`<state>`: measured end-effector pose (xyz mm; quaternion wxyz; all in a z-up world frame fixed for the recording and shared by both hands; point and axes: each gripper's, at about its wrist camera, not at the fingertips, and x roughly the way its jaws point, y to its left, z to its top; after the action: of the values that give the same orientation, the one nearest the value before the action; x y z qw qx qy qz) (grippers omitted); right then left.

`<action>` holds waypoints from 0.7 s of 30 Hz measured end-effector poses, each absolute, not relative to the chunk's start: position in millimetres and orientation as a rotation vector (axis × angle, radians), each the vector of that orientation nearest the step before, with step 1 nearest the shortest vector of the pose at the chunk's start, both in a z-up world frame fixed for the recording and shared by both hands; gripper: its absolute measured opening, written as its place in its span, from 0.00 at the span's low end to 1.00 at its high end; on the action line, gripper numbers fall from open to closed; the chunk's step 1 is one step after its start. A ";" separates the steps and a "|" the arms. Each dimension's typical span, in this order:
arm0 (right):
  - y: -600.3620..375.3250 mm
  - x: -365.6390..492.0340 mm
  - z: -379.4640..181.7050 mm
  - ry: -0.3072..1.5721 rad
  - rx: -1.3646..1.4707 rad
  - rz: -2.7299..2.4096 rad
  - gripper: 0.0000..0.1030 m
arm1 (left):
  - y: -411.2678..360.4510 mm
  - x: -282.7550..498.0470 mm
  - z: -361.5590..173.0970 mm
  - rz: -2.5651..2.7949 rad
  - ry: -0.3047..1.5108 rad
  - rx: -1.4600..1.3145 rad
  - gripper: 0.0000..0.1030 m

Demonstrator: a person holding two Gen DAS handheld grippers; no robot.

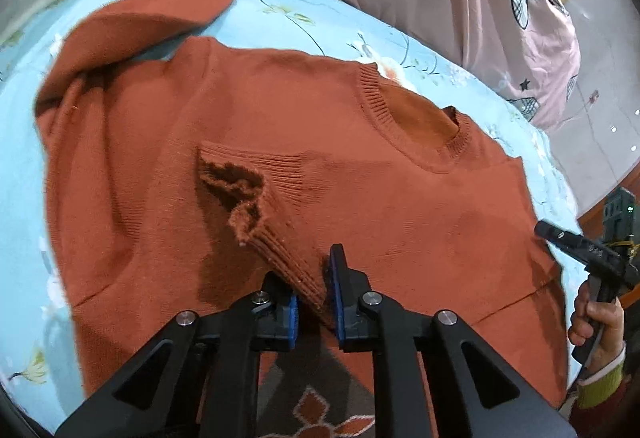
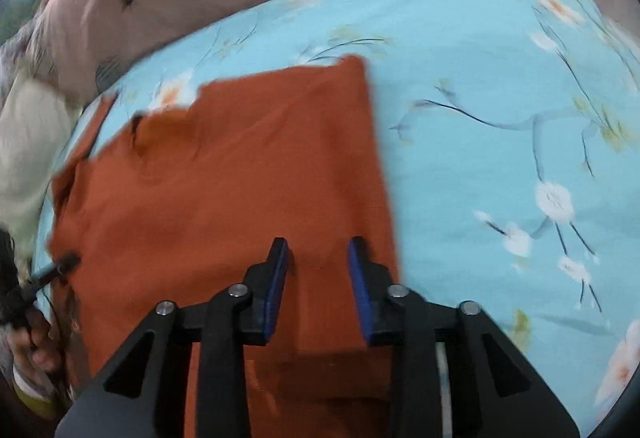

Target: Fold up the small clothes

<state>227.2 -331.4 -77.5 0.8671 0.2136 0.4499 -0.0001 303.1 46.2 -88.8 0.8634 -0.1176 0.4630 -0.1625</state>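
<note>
Spread on blue floral bedding (image 1: 280, 18), the sweater (image 1: 360, 198) needs its cuff (image 1: 288, 270), lying between the left gripper (image 1: 316, 294)'s slightly parted jaws, laid flat; the right gripper (image 2: 318, 294) hovers apart, empty.

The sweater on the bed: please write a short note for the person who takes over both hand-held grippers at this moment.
Left hand-held gripper: the sleeve cuff lies between its fingers, with a small gap; treat the grip as loose.
Right hand-held gripper: open, empty, above the sweater's folded right side.
Sweater: flat on the blue bedsheet, collar away from you.
Done: right side folded in, one sleeve brought across the chest.
Left: the far left sleeve, then fold the body.
</note>
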 end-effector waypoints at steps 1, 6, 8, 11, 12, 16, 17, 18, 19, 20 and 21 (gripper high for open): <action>-335.4 221.1 -72.6 0.932 0.478 -0.011 0.31 | 49.2 299.8 -87.7 -0.321 0.966 -0.222 0.16; -309.4 199.0 -46.9 0.879 0.439 0.061 0.49 | 76.2 287.4 -73.9 -0.264 0.939 -0.158 0.21; -291.6 193.1 -45.6 0.886 0.428 0.107 0.51 | 82.8 292.2 -62.4 -0.226 0.909 -0.114 0.26; -269.9 193.4 -48.8 0.913 0.426 0.169 0.51 | 88.7 311.4 -44.6 -0.171 0.866 -0.072 0.47; -264.3 192.4 -51.7 0.923 0.430 0.182 0.51 | 88.9 318.7 -39.5 -0.153 0.847 -0.053 0.52; -256.8 190.1 -62.6 0.955 0.447 0.209 0.52 | 80.2 368.5 -26.7 -0.105 0.814 0.057 0.63; -256.1 191.4 -64.5 0.959 0.455 0.211 0.52 | 77.0 382.2 -25.8 -0.090 0.818 0.084 0.68; -253.9 193.3 -65.6 0.960 0.461 0.212 0.52 | 74.2 396.0 -26.2 -0.073 0.821 0.110 0.72; -252.9 194.2 -66.8 0.963 0.466 0.215 0.51 | 70.8 414.4 -27.2 -0.061 0.824 0.138 0.73; -252.6 195.7 -67.0 0.964 0.467 0.216 0.51 | 69.0 427.7 -28.3 -0.051 0.831 0.158 0.74; -251.4 196.0 -67.8 0.965 0.467 0.217 0.52 | 66.7 443.6 -33.0 -0.030 0.846 0.183 0.75</action>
<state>196.0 -251.4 -67.8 0.8541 0.2222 0.4588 0.1030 443.6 66.7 -33.0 0.9076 0.0887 0.4101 -0.0147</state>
